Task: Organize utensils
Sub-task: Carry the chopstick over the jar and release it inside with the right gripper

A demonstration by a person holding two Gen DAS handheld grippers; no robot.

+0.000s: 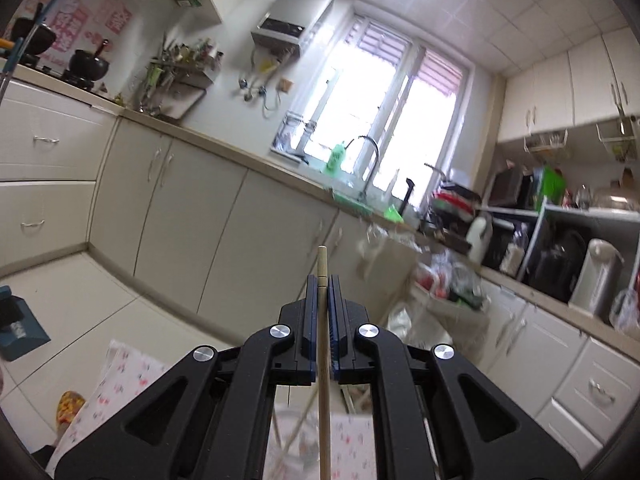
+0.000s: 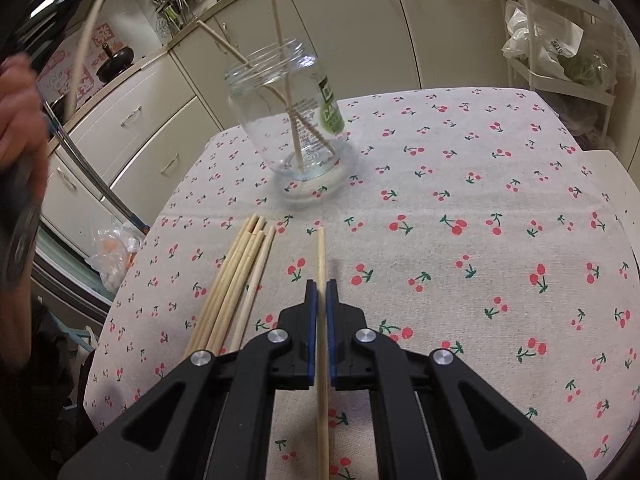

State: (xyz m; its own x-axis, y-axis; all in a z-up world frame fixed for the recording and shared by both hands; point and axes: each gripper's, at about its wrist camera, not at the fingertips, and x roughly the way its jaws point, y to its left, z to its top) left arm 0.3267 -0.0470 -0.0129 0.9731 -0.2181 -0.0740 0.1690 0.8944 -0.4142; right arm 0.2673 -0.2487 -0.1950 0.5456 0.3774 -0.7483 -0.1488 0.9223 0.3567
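On the worktop (image 2: 460, 184), under its pale cloth printed with red cherries, we see a clear glass jar (image 2: 288, 120) standing upright toward the far edge, a green label on its side. Two pale wooden chopsticks (image 2: 294, 132) lean crossed inside it, their upper ends sticking out past the threaded mouth. Nearer the left edge lies a loose bundle of chopsticks (image 2: 236, 284), side by side on the cloth, plain light wood, slim and straight, ends pointing toward the jar. Just right of that bundle, our right gripper (image 2: 321, 292) has its jaws clenched on a single chopstick (image 2: 321, 256), which runs lengthwise between the blue pads and pokes out ahead of them above the cloth. Our left gripper (image 1: 323, 286) is lifted off the worktop, facing the kitchen cabinets and window, its jaws clamped on another chopstick (image 1: 322, 264) of the same pale wood; its tip juts a little beyond the pads. From the right wrist camera, that chopstick shows as a blurred pale streak at the upper left.
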